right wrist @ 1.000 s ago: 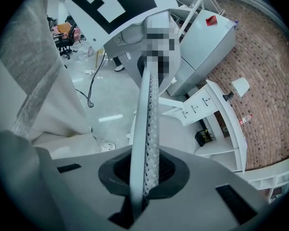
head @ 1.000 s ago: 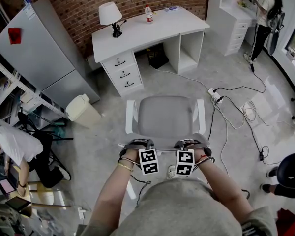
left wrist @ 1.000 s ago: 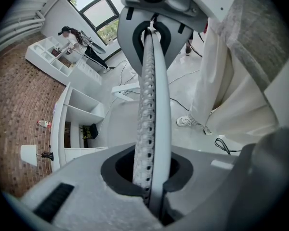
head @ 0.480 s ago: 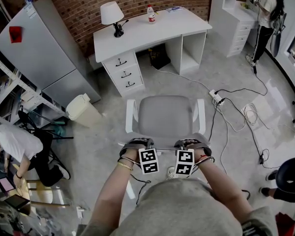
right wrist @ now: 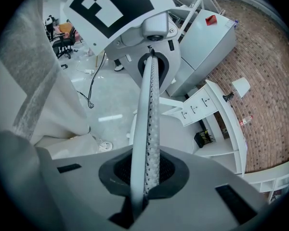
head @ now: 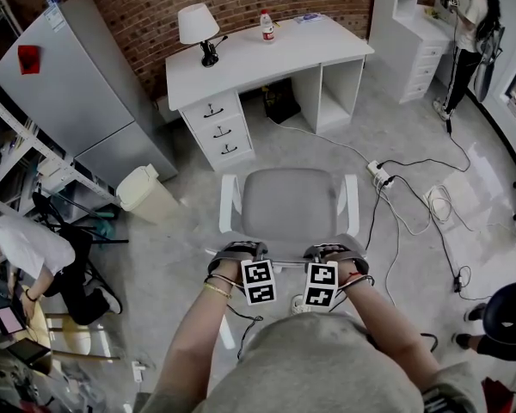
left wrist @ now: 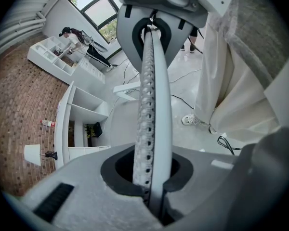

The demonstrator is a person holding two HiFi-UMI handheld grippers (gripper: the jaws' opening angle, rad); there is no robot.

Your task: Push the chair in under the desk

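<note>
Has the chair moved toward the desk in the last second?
No. The chair keeps the same gap to the desk and still sits level with the bin.

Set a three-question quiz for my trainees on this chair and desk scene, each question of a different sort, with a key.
1. True or false: the chair already sits under the desk.
2. In the head view, what stands at the desk's left end?
3. Fill in: the jaws of the left gripper and the right gripper are ____.

Key: 1 false, it stands clear of the desk; 2 a lamp; 3 shut.
</note>
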